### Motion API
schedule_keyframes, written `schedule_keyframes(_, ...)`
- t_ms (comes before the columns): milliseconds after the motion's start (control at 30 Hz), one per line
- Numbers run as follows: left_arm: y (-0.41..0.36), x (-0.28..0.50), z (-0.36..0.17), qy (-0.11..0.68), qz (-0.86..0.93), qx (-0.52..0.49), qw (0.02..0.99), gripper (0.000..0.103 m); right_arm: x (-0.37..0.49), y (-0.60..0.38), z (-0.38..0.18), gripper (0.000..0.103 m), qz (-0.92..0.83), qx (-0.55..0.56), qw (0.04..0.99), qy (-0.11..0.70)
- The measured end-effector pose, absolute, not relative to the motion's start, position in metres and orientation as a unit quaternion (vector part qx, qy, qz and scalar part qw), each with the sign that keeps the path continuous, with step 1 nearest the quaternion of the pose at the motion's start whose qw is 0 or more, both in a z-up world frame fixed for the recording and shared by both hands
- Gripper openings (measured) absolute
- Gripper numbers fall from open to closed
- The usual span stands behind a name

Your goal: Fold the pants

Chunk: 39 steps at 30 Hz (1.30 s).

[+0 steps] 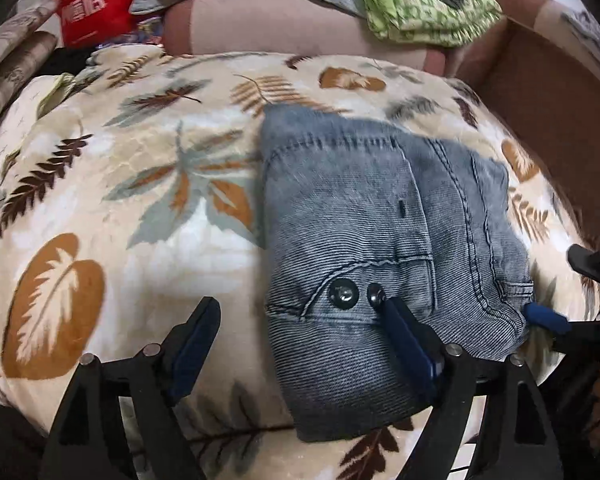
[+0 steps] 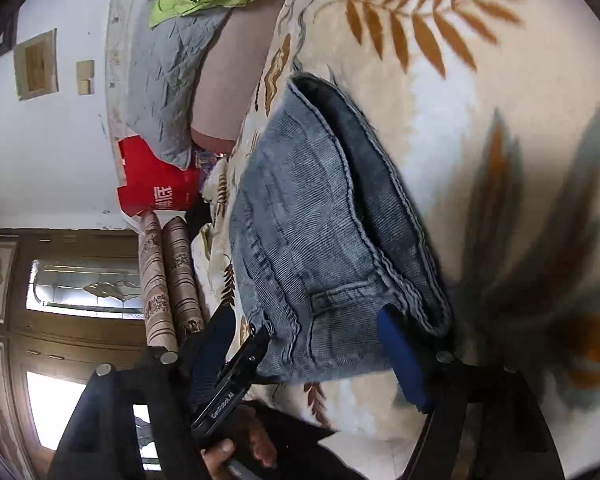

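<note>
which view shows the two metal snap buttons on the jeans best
The left wrist view: the snap buttons face the camera on top of the folded jeans, just ahead of the open left gripper. The right wrist view sees the jeans side-on, showing seams and a belt loop but no buttons.

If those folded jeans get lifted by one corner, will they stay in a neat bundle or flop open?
The jeans would probably flop open: they are soft denim in loose stacked layers, with nothing pinning them. They look fairly heavy for their size, given the thick fabric and rivets. Pushed across the fuzzy blanket, they would likely drag and bunch.
</note>
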<state>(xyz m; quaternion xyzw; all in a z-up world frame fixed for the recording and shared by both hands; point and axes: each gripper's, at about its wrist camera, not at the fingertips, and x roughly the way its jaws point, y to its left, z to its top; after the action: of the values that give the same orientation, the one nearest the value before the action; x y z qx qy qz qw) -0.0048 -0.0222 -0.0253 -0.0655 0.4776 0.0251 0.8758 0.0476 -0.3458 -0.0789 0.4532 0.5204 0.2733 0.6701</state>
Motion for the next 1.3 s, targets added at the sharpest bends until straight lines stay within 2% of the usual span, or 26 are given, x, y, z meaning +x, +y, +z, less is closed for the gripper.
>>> schedule_keyframes(167, -0.04, -0.005, 0.011, 0.408, 0.011, -0.054, 0.911, 0.084, 0.048, -0.355, -0.039, 0.079, 0.256, 0.408, 0.726, 0.491)
schedule_keyframes(267, -0.062, 0.007, -0.025, 0.468, 0.024, 0.022, 0.883, 0.085, 0.053, -0.356, -0.028, 0.079, 0.253, 0.401, 0.736, 0.484)
schedule_keyframes(300, -0.059, 0.007, -0.034, 0.478, 0.024, 0.013, 0.878, 0.087, 0.057, -0.354, -0.023, 0.079, 0.261, 0.404, 0.733, 0.481)
schedule_keyframes(367, -0.048, 0.0, -0.036, 0.468, 0.024, -0.023, 0.883, 0.089, 0.069, -0.344, -0.01, 0.079, 0.288, 0.404, 0.727, 0.475)
schedule_keyframes(500, -0.051, 0.0, -0.036, 0.465, 0.025, -0.002, 0.885, 0.089, 0.109, -0.323, 0.009, 0.082, 0.345, 0.411, 0.709, 0.458)
schedule_keyframes(600, -0.051, -0.003, -0.036, 0.465, 0.026, -0.012, 0.885, 0.089, 0.153, -0.312, -0.009, 0.086, 0.339, 0.4, 0.709, 0.472)
schedule_keyframes(667, -0.048, 0.001, -0.035, 0.467, 0.019, -0.019, 0.884, 0.089, 0.181, -0.307, -0.062, 0.083, 0.245, 0.368, 0.707, 0.552)
schedule_keyframes(700, -0.047, 0.003, -0.033, 0.469, 0.014, -0.024, 0.883, 0.089, 0.185, -0.309, -0.085, 0.082, 0.234, 0.389, 0.686, 0.569)
schedule_keyframes(767, -0.043, -0.002, -0.018, 0.45, 0.014, -0.034, 0.892, 0.088, 0.18, -0.316, -0.074, 0.082, 0.246, 0.401, 0.695, 0.543)
schedule_keyframes(867, -0.041, -0.003, 0.006, 0.424, 0.006, -0.069, 0.903, 0.088, 0.161, -0.313, -0.039, 0.083, 0.25, 0.341, 0.732, 0.535)
schedule_keyframes(967, -0.041, 0.004, 0.004, 0.424, 0.025, -0.076, 0.902, 0.089, 0.126, -0.312, -0.01, 0.083, 0.304, 0.333, 0.733, 0.509)
schedule_keyframes(1033, -0.042, 0.018, -0.024, 0.478, 0.047, -0.063, 0.875, 0.089, 0.1, -0.311, -0.012, 0.086, 0.317, 0.325, 0.73, 0.51)
schedule_keyframes(1067, -0.04, 0.022, -0.038, 0.496, 0.049, -0.073, 0.864, 0.092, 0.091, -0.312, -0.022, 0.091, 0.311, 0.32, 0.729, 0.519)
schedule_keyframes(1133, -0.027, 0.023, -0.048, 0.493, 0.044, -0.126, 0.86, 0.096, 0.081, -0.302, -0.061, 0.091, 0.288, 0.291, 0.718, 0.563)
schedule_keyframes(1167, -0.026, 0.024, -0.045, 0.495, 0.042, -0.123, 0.859, 0.096, 0.075, -0.301, -0.062, 0.09, 0.299, 0.282, 0.736, 0.538)
schedule_keyframes(1300, -0.026, 0.028, -0.033, 0.494, 0.038, -0.115, 0.861, 0.095, 0.068, -0.291, -0.026, 0.09, 0.285, 0.258, 0.756, 0.529)
